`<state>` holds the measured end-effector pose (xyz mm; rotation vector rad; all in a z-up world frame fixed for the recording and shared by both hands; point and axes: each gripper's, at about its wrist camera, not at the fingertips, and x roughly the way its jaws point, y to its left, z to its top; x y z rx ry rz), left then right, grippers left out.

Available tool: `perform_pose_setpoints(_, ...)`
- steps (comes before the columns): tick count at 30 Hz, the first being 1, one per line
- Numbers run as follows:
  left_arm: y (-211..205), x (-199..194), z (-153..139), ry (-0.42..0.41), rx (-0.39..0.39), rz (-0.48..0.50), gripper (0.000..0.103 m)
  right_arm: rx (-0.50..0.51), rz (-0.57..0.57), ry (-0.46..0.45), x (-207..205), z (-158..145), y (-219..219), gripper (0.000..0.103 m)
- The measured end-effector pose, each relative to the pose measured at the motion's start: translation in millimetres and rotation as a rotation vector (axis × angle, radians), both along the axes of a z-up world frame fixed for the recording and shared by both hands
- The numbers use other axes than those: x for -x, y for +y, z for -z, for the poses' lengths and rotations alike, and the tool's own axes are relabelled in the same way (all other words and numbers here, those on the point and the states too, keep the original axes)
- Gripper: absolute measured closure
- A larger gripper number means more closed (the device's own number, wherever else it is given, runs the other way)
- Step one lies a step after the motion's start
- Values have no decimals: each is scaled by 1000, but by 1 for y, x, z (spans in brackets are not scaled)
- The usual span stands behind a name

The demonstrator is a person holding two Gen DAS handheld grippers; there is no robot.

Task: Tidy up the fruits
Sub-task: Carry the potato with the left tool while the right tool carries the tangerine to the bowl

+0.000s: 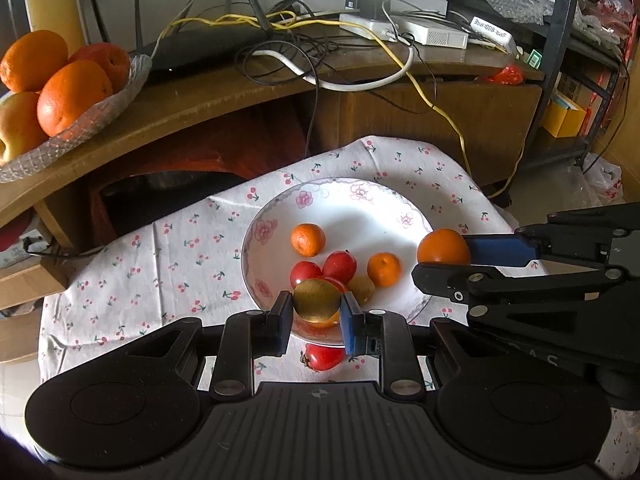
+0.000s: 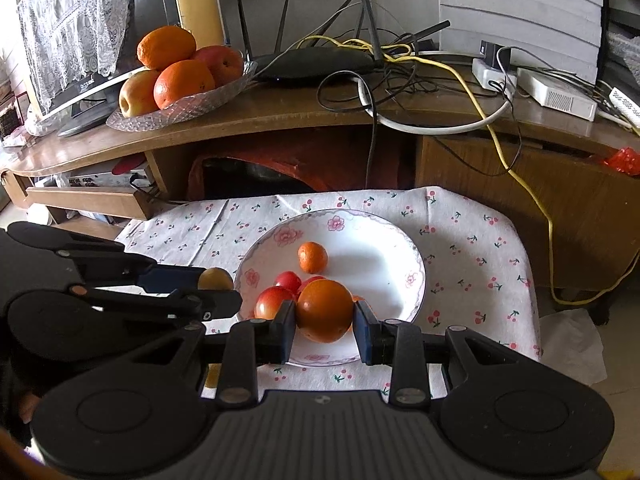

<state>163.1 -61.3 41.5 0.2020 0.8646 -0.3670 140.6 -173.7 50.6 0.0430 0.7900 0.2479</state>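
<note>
My left gripper [image 1: 316, 310] is shut on a brown-green kiwi [image 1: 316, 298], held over the near rim of the white floral plate [image 1: 276, 216]. On the plate lie two small tangerines [image 1: 307, 239], red fruits [image 1: 339, 266] and another kiwi [image 1: 362, 289]. A red fruit [image 1: 323, 357] lies on the cloth in front of the plate. My right gripper [image 2: 324, 320] is shut on an orange [image 2: 324, 310] above the plate's [image 2: 376, 236] near edge. That gripper with the orange [image 1: 443, 246] shows at the plate's right side in the left wrist view. The left gripper's kiwi [image 2: 215, 279] shows left of the plate.
A cherry-print cloth [image 1: 180, 248] covers the low table. Behind stands a wooden desk [image 2: 280, 120] with a glass dish of oranges and apples [image 2: 176, 68], a router [image 2: 316, 64] and tangled cables [image 2: 420, 92]. A metal shelf [image 1: 560, 52] stands at right.
</note>
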Motion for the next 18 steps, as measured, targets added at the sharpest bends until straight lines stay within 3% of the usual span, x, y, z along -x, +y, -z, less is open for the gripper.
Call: perform_pose_setpoints(18, -4, -14, 1, -10, 3, -3, 72, 11, 7, -13, -13, 1, -4, 72)
